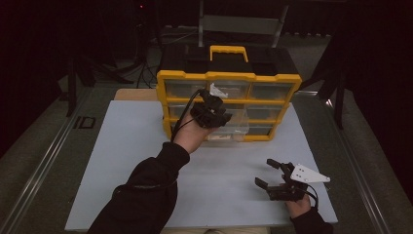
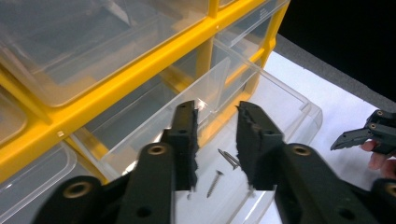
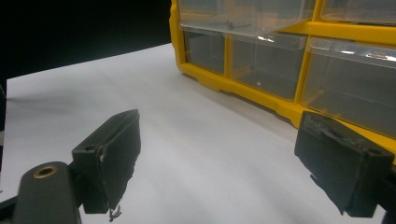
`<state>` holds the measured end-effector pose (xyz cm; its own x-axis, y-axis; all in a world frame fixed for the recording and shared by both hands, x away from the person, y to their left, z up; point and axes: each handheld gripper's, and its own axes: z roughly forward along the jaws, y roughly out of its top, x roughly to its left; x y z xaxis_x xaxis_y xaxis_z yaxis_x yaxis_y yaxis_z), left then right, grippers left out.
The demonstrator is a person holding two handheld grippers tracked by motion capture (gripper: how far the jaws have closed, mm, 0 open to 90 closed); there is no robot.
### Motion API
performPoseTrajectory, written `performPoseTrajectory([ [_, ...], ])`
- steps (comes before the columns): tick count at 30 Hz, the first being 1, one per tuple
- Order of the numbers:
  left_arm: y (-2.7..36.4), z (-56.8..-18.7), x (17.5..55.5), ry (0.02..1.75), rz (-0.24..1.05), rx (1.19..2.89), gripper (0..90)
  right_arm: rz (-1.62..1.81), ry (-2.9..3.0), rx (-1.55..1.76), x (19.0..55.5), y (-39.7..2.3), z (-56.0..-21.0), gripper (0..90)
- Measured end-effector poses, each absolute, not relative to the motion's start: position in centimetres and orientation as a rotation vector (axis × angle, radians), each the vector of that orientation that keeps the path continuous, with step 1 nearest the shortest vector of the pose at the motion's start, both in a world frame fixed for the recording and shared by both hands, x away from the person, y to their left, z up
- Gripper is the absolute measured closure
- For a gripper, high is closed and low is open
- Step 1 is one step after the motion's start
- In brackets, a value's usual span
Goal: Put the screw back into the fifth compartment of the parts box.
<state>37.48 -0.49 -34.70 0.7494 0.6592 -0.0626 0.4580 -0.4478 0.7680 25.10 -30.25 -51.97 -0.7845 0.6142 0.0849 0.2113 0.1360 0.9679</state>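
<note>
A yellow organiser (image 1: 229, 76) with clear drawers stands at the back of the white board (image 1: 131, 165). One clear drawer (image 2: 285, 93) in its middle row is pulled out. On that drawer's floor lie two small screws (image 2: 215, 181). My left gripper (image 2: 217, 114) hangs over the drawer with its jaws apart and nothing between the pads. From above, the left gripper (image 1: 210, 109) is in front of the organiser's middle column. My right gripper (image 3: 219, 154) rests open near the board's front right corner, with only bare board between its jaws.
The organiser has a black top and a yellow carrying handle (image 1: 228, 50). The board lies on a grey table (image 1: 53, 146) with dark surroundings. The right gripper (image 1: 265, 171) and its hand show at the right edge of the left gripper view.
</note>
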Motion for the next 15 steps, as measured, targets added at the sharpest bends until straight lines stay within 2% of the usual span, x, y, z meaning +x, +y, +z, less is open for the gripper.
performPoseTrajectory([
  [8,0.3,-33.7,36.5,0.818,0.338,2.087,55.6,1.693,2.085,0.802,25.0,-30.3,-52.0,14.3],
  [15,0.8,-33.2,35.8,0.807,0.327,2.065,34.5,1.685,2.085,0.804,25.0,-30.3,-51.9,14.4],
])
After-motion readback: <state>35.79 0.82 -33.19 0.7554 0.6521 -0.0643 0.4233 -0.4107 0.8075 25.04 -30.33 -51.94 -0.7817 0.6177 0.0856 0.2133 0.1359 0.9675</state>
